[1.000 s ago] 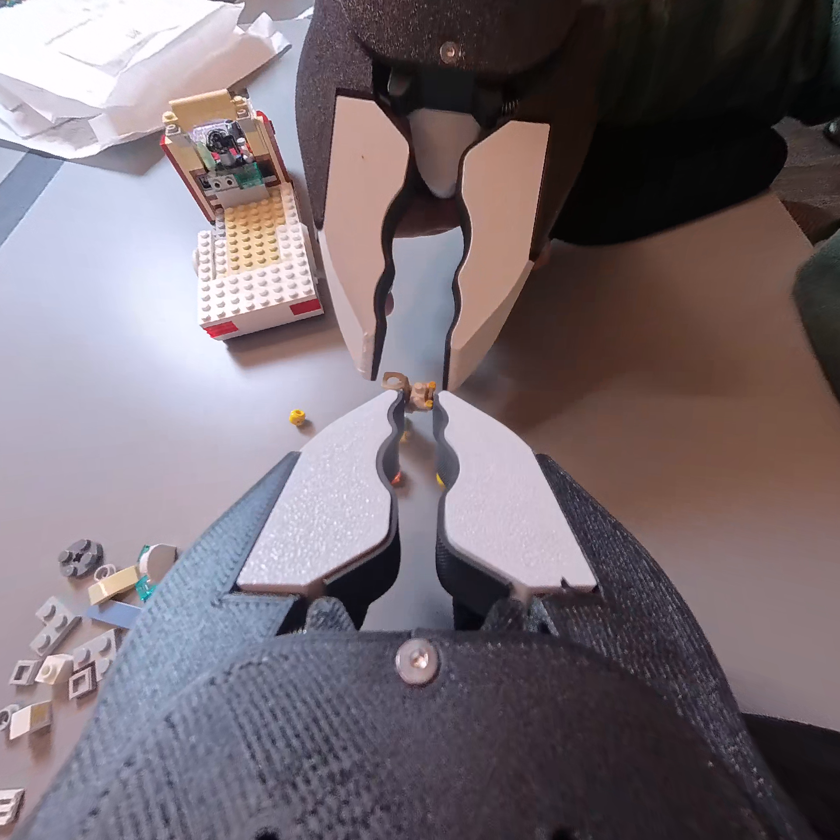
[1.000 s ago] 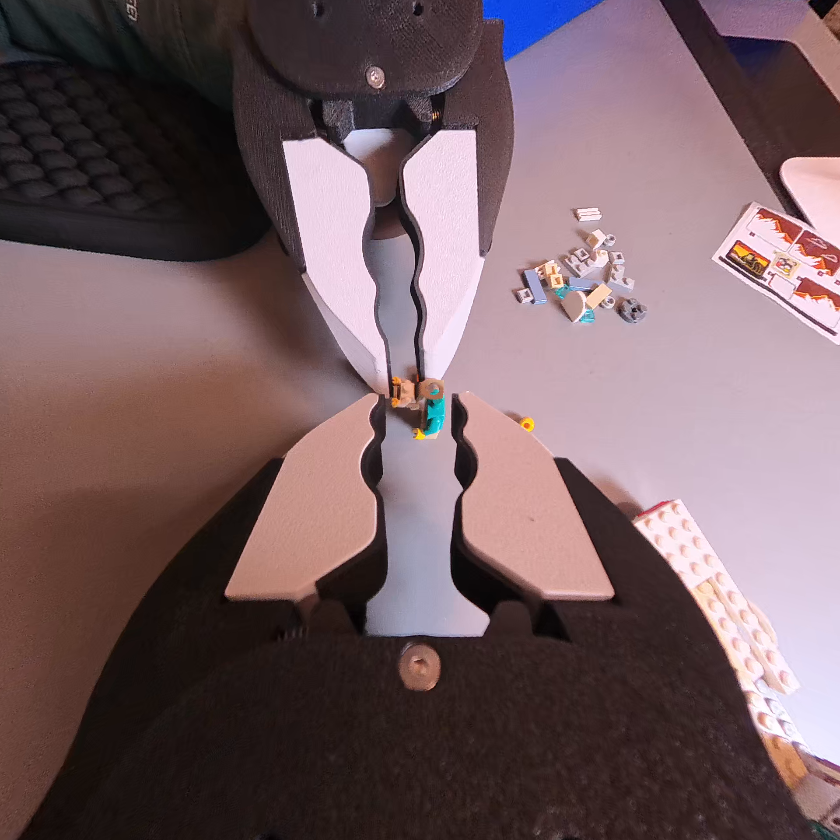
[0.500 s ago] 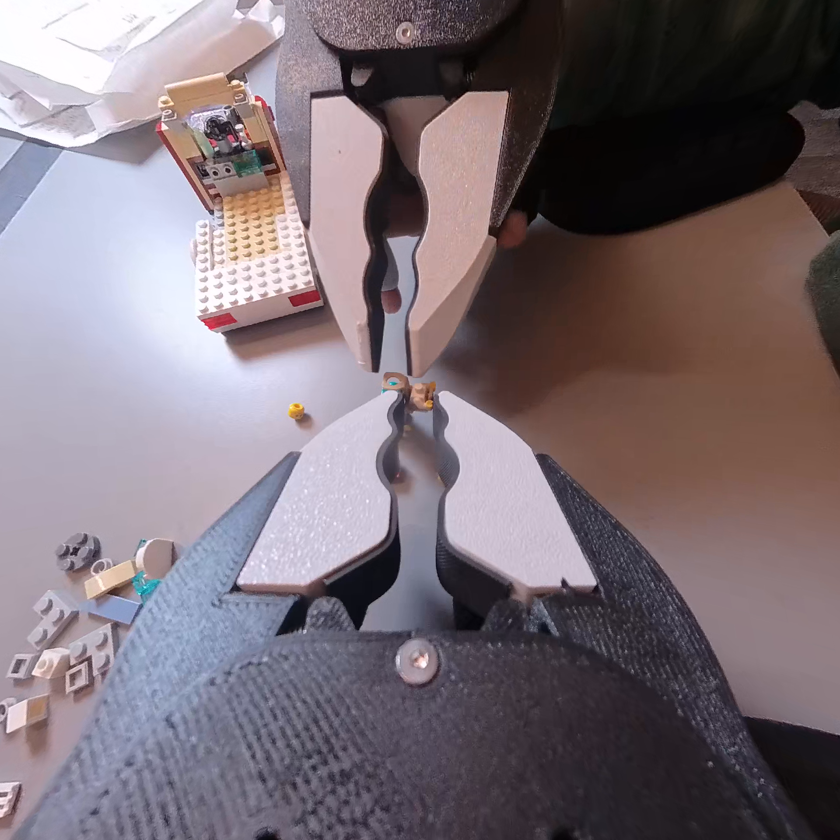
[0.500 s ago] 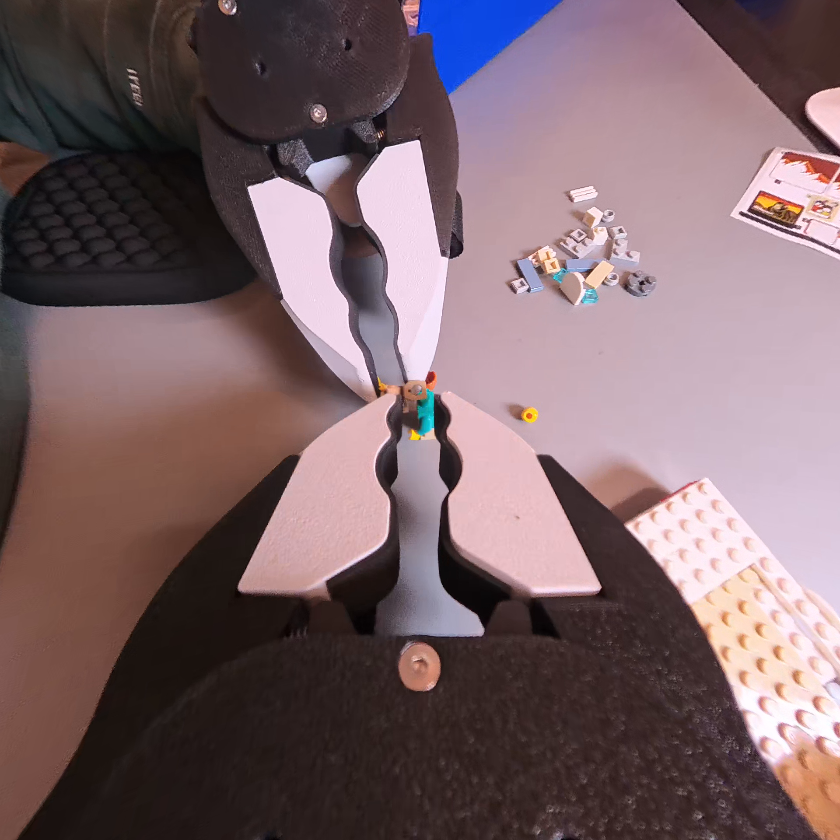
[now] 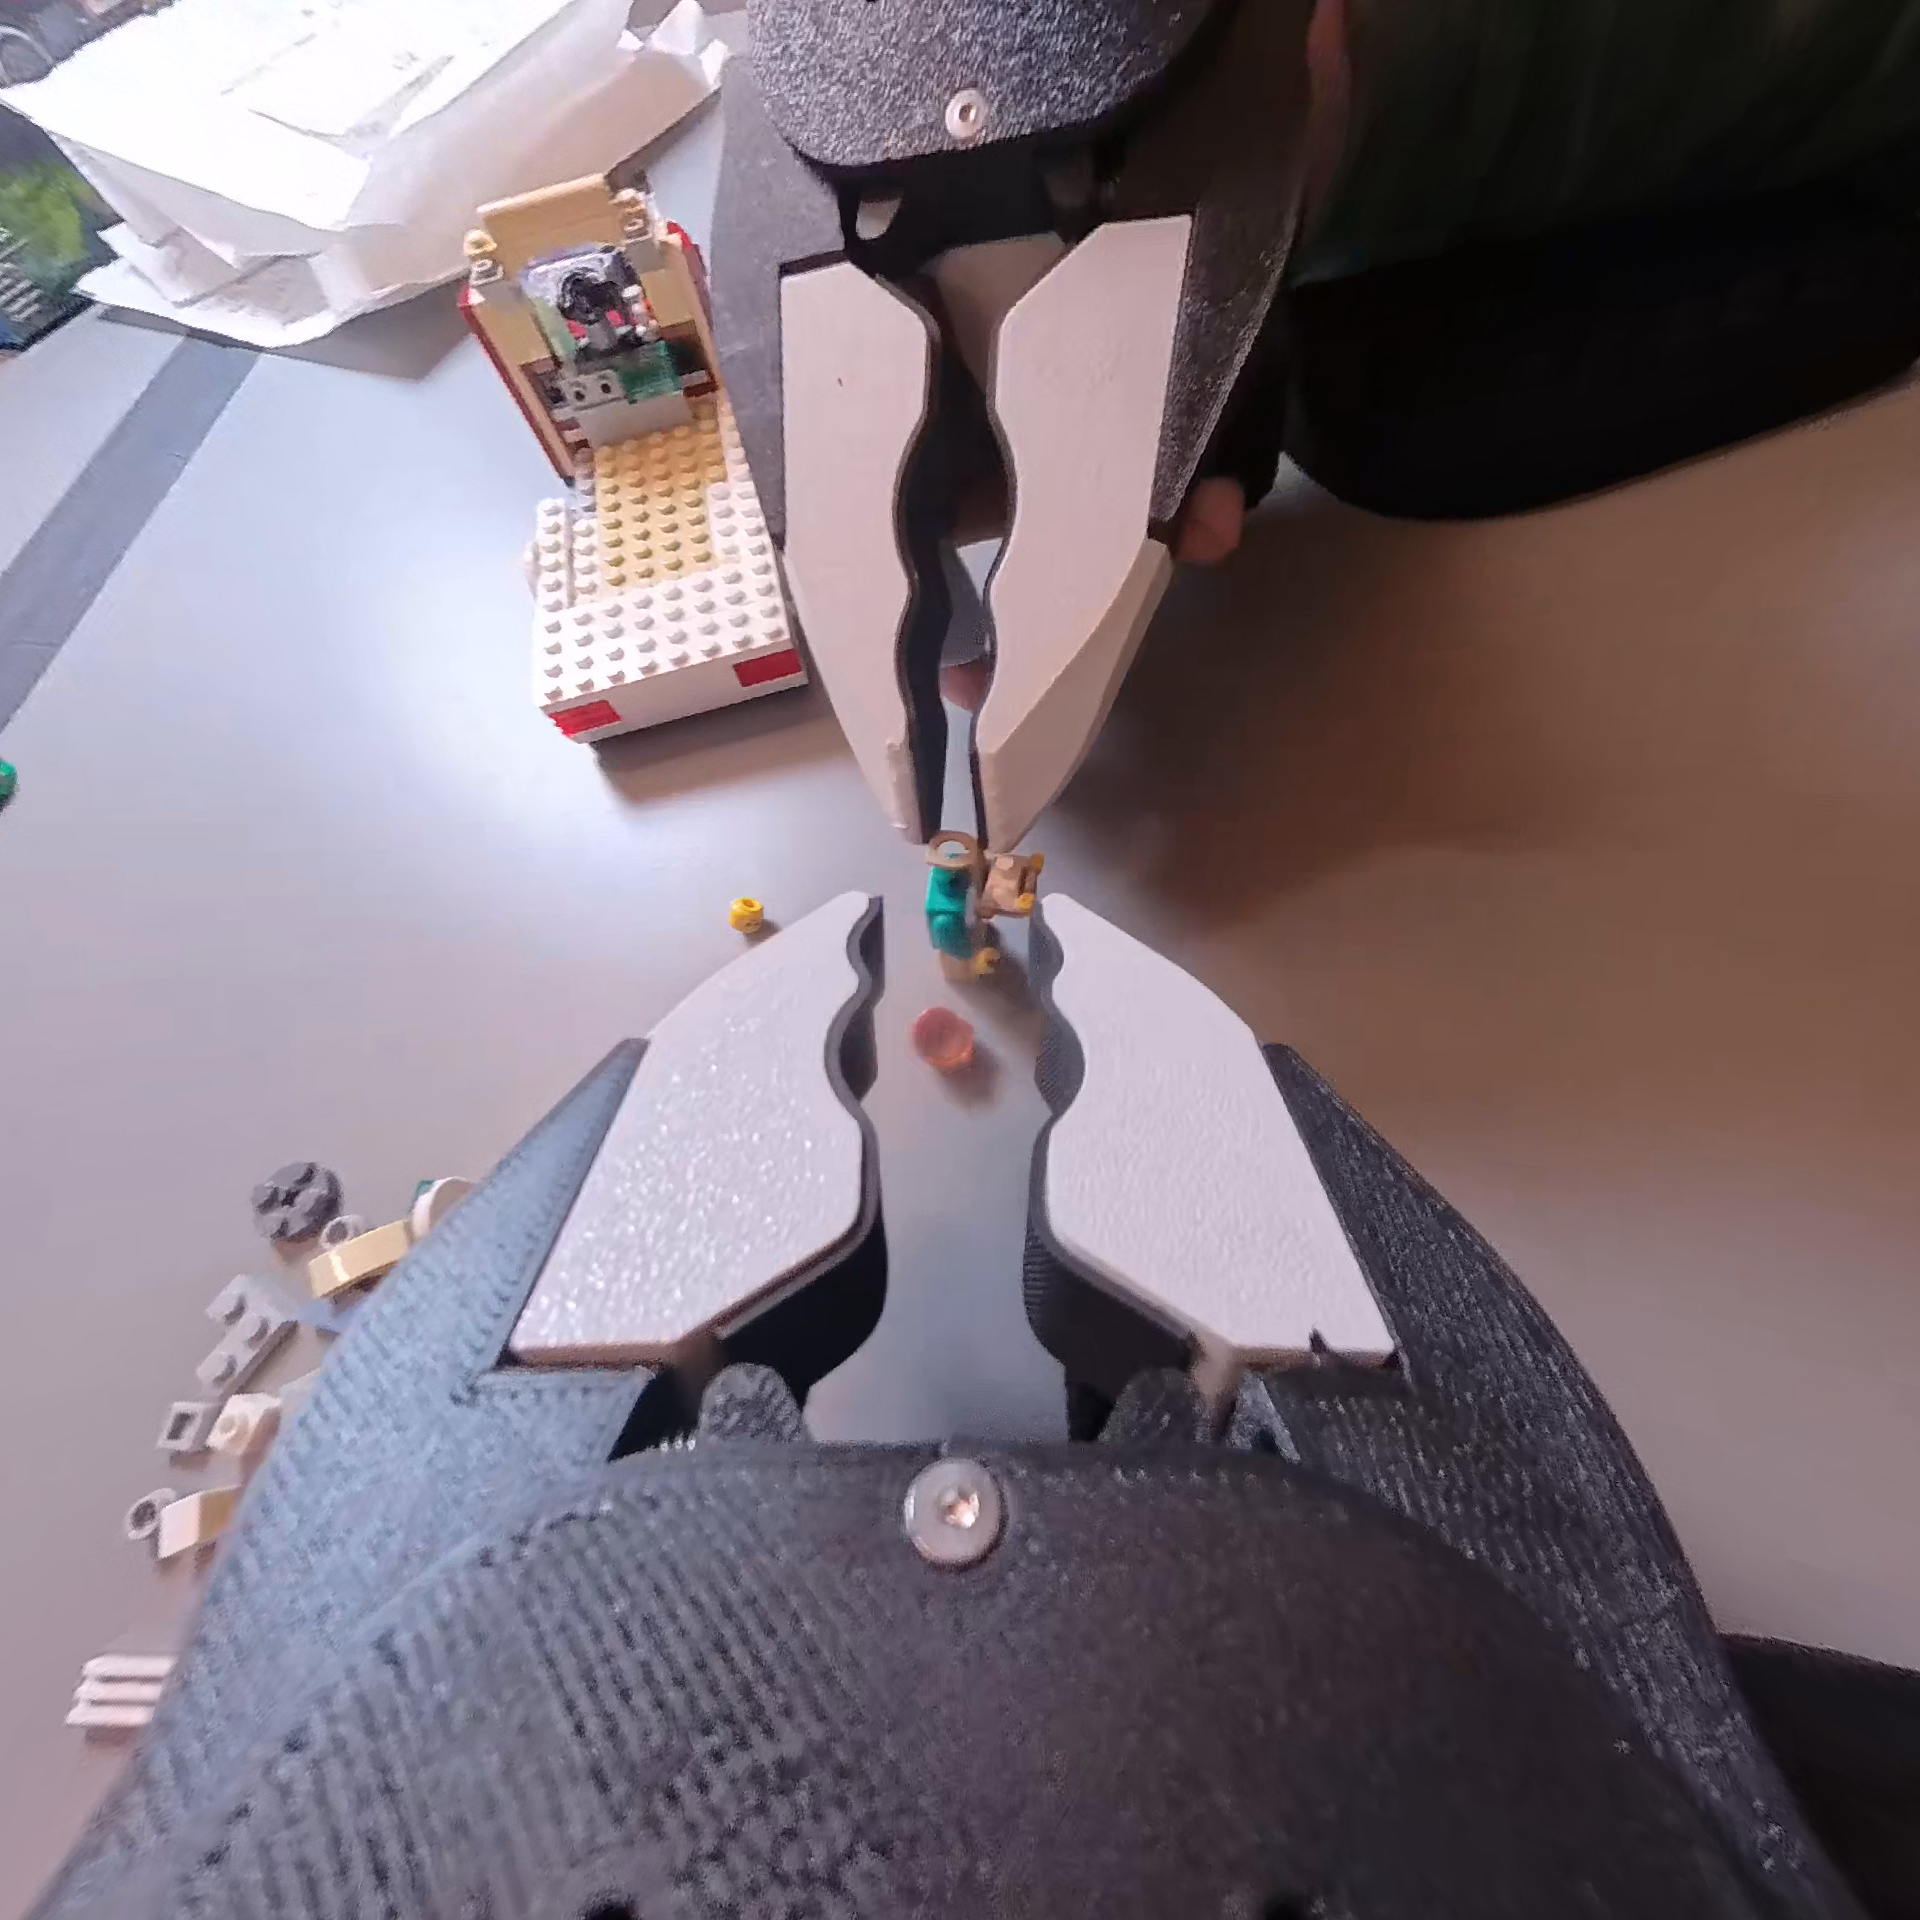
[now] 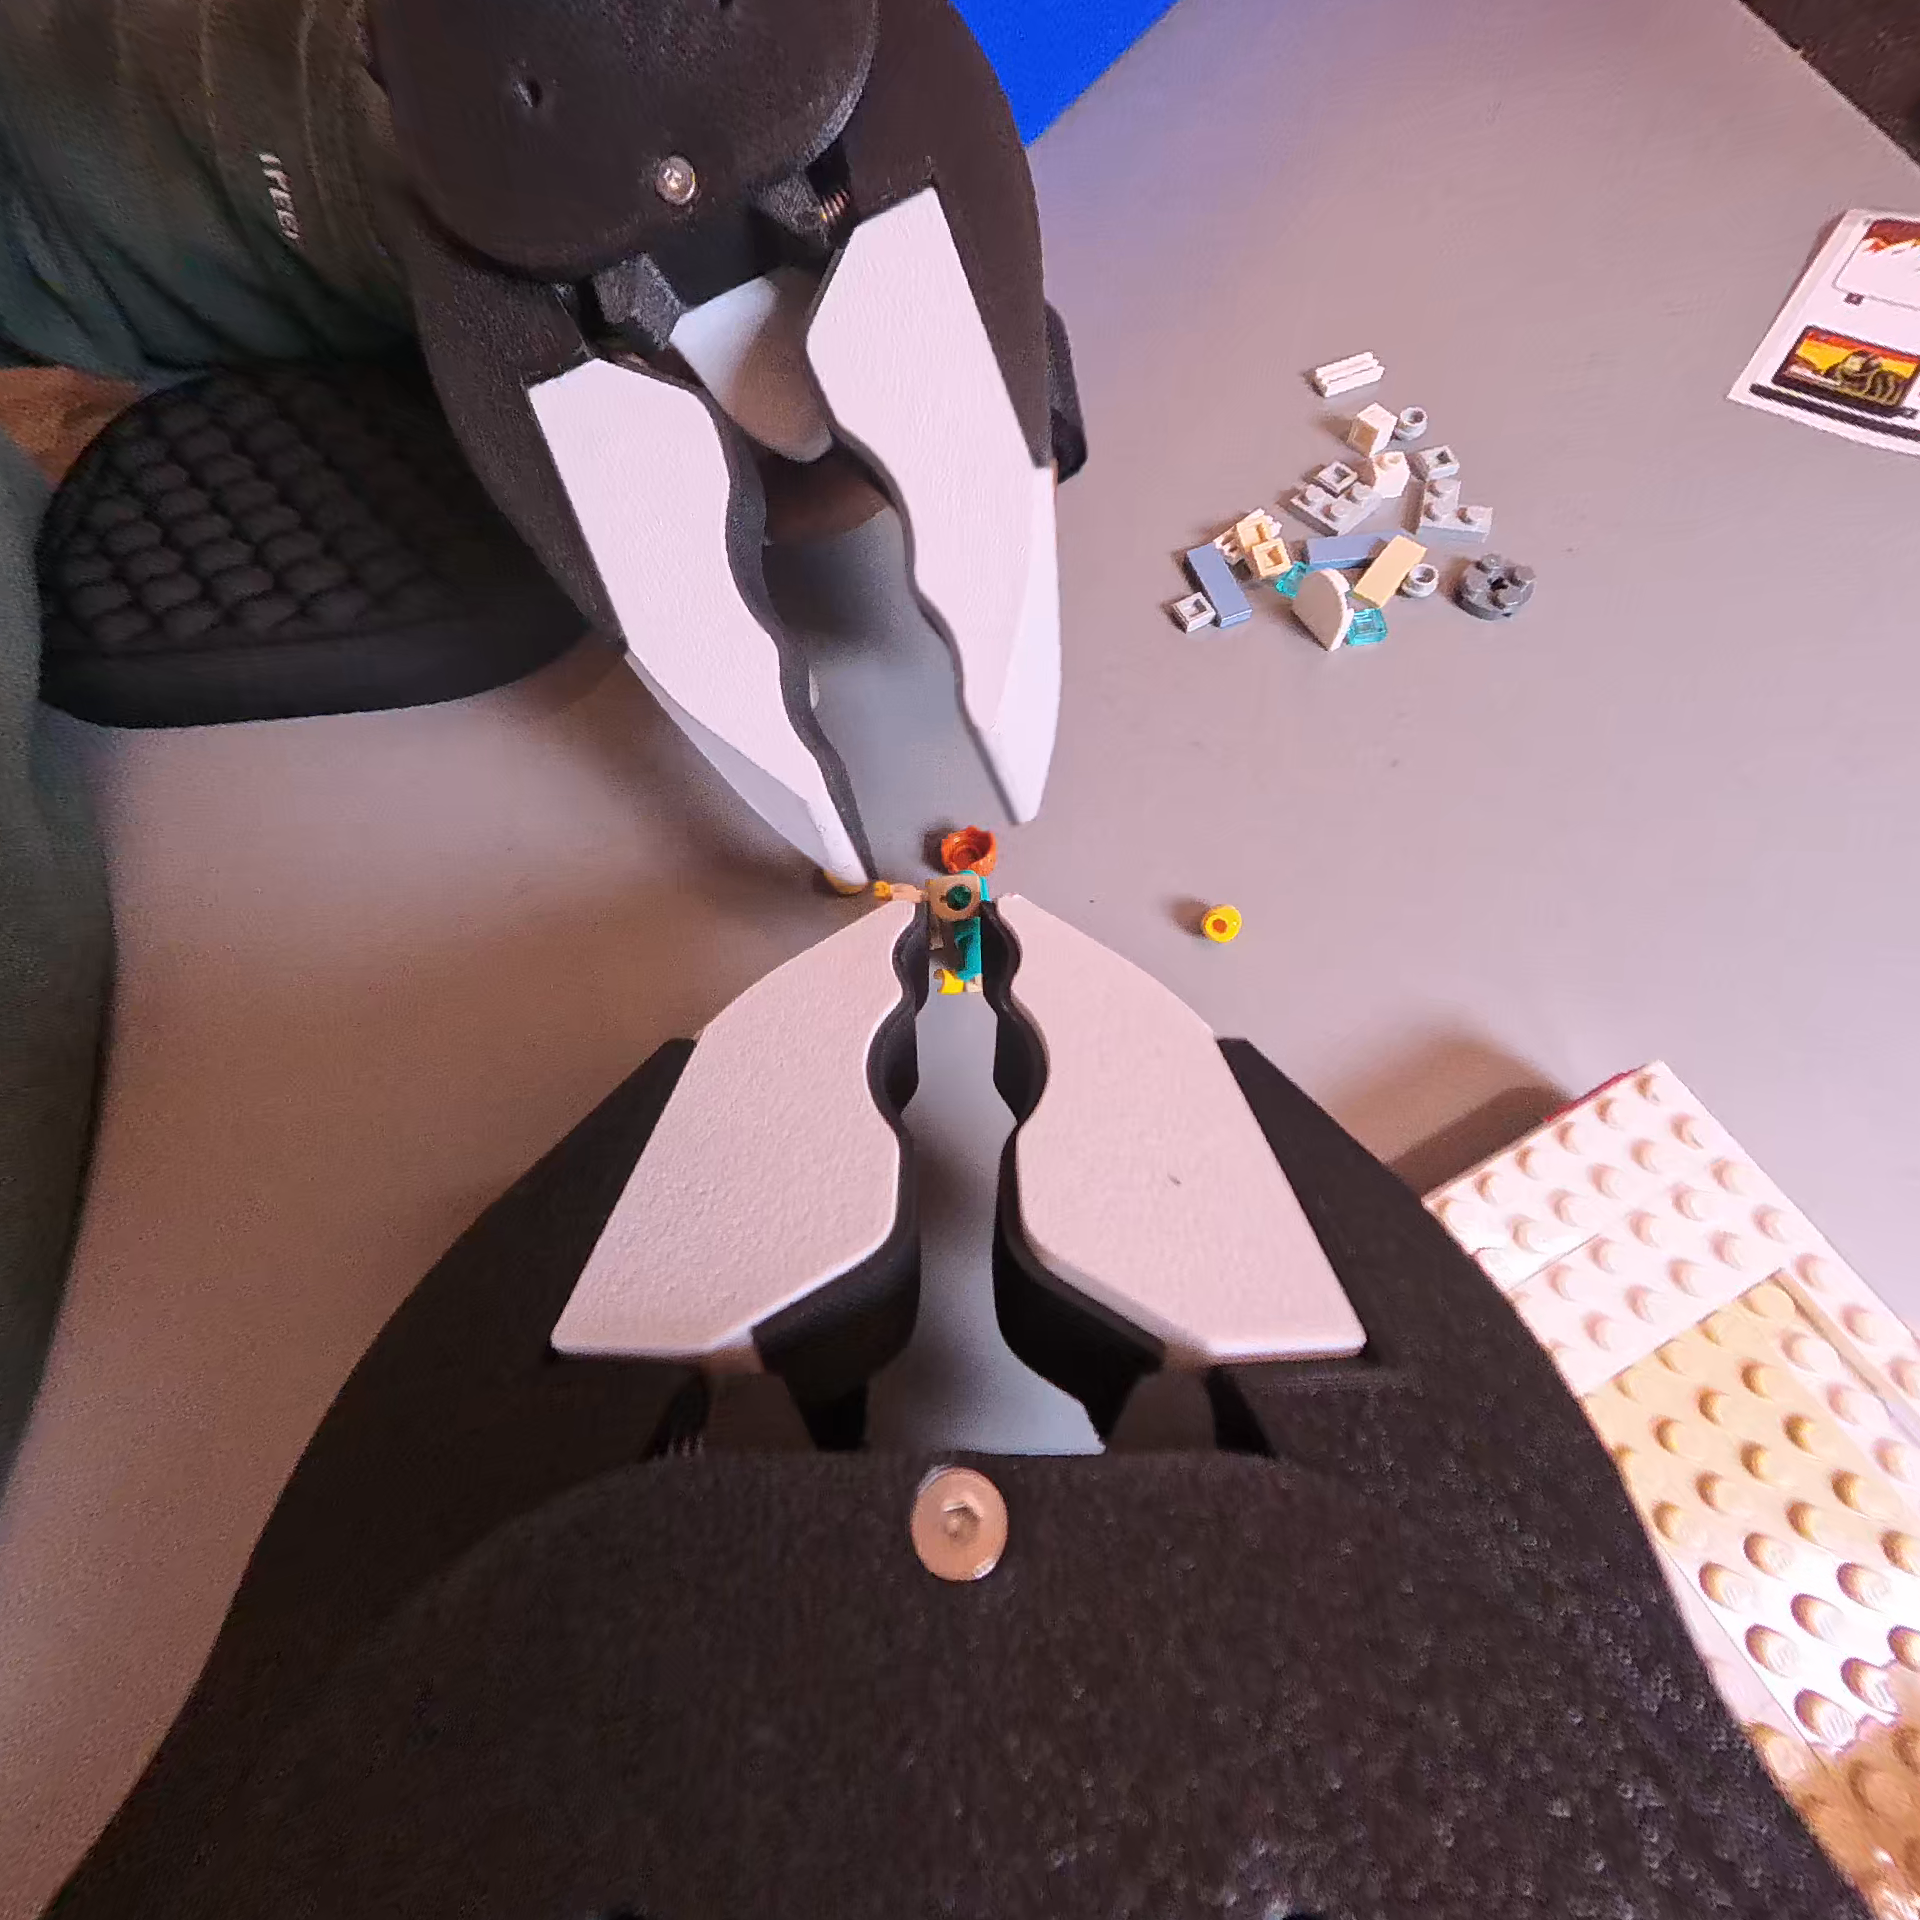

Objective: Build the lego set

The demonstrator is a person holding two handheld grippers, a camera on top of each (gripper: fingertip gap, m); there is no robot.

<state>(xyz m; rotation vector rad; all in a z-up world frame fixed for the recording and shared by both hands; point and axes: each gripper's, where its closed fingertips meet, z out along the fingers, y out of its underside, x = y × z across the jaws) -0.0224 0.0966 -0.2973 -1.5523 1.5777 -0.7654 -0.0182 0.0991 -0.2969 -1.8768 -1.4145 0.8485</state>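
A small minifigure body with a teal torso and tan parts is pinched between the tips of my right gripper, just above the grey table. In the left wrist view the figure hangs from the right gripper. My left gripper is open, one tip on each side of the figure without touching it. An orange hair piece lies on the table between the left fingers; it also shows in the right wrist view. A yellow minifigure head lies loose nearby.
The partly built white, tan and red lego model stands beside the right gripper; its studded plates fill that view's lower right. Several loose small pieces lie in a pile. A sticker sheet and white papers lie further off. The grippers are tip to tip, or close to it. The yellow minifigure head is about 5 cm from both grippers' fingertips. It turns up in the right wrist view as well.
The right gripper closed on the minifigure body. The left gripper, shut on it before, opened and let go. The orange hair piece now lies on the table between the left fingers.
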